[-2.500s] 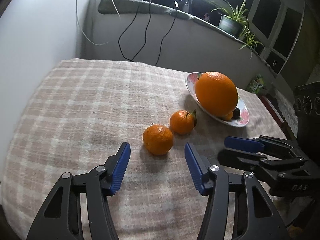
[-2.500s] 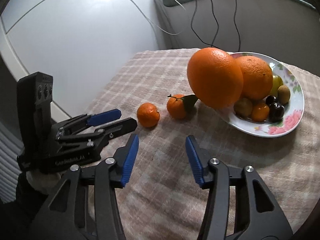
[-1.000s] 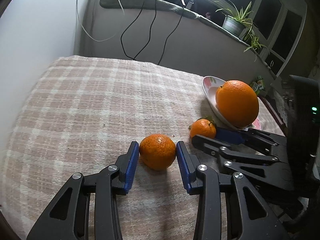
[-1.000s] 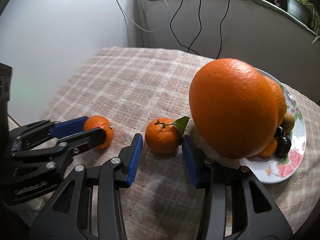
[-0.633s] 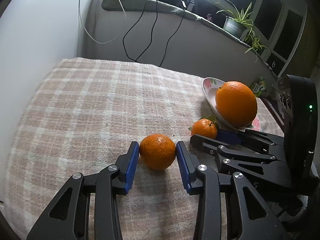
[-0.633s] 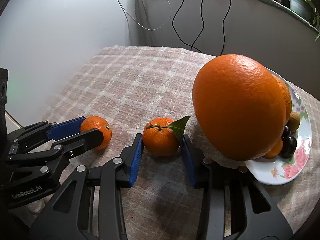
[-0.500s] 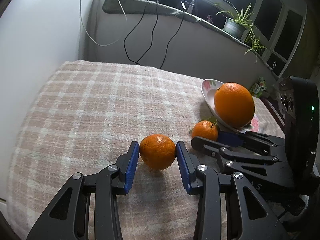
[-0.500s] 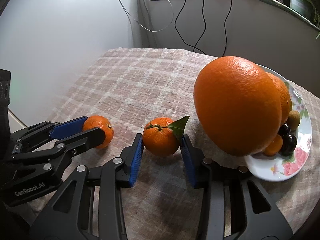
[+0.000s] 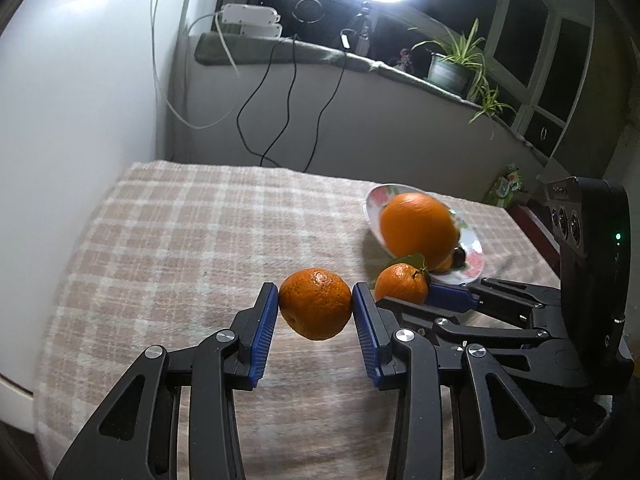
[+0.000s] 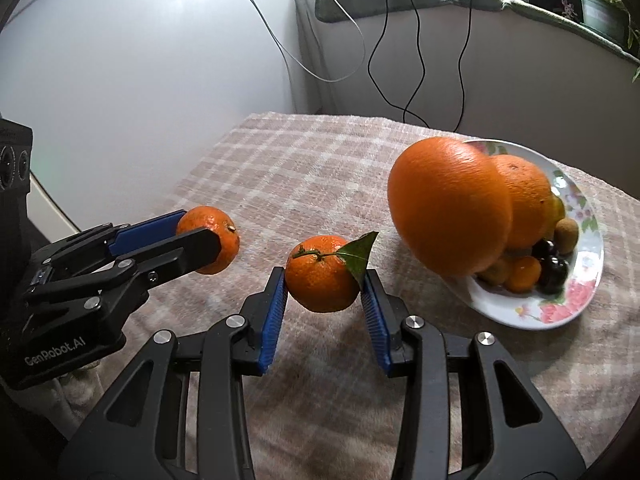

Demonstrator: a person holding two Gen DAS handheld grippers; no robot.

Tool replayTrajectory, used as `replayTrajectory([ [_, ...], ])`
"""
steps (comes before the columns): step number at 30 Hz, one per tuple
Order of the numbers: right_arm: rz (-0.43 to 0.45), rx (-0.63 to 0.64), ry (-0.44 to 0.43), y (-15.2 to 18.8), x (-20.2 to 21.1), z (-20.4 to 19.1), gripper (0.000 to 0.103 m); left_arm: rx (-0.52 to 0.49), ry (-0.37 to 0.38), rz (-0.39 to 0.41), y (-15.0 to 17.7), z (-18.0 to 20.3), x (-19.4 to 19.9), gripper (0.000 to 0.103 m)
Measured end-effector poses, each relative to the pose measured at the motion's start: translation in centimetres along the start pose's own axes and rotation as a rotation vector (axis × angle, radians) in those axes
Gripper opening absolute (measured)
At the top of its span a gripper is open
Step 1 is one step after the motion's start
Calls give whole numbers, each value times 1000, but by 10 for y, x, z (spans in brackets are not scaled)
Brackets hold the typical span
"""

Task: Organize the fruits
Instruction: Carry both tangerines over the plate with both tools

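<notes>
The plate [image 10: 532, 320] sits on the bench [image 10: 304, 168], right of both mandarins; the leafed mandarin [image 10: 322, 280] lies nearer it. The plain mandarin [image 10: 216, 226] lies farther left.

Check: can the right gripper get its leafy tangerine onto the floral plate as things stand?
Probably, but tight: the right gripper holds the leafy tangerine, and the big orange crowds the floral plate near side.

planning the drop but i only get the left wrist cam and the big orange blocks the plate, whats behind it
Observer: A second orange sits right behind the big orange on the plate.
Operator: any free room there
Observer: The near rim with pink flowers is bare; dark fruits and a kiwi fill the middle.
Operator: and the other grip, solid
Observer: Both fingers of the right gripper press the leafy mandarin, its leaf against one.
</notes>
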State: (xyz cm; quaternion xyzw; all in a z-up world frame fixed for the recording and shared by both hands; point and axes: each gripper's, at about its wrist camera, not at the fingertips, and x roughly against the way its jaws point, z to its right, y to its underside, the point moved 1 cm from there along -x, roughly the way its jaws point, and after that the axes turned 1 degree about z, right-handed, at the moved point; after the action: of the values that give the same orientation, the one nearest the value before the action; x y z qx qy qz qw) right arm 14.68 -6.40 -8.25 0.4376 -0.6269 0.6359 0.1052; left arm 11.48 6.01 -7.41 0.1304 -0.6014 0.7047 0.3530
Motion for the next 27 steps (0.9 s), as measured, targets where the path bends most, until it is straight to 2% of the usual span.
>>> replayTrajectory([
  [10, 38, -13, -19, 7, 41, 25, 40, -37, 18, 22, -4, 35, 8, 37],
  [19, 82, -42, 17, 10, 75, 68, 40, -82, 49, 22, -9, 75, -1, 37],
  [27, 105, -82, 59, 9, 90, 107, 40, -99, 79, 13, -14, 99, -14, 37],
])
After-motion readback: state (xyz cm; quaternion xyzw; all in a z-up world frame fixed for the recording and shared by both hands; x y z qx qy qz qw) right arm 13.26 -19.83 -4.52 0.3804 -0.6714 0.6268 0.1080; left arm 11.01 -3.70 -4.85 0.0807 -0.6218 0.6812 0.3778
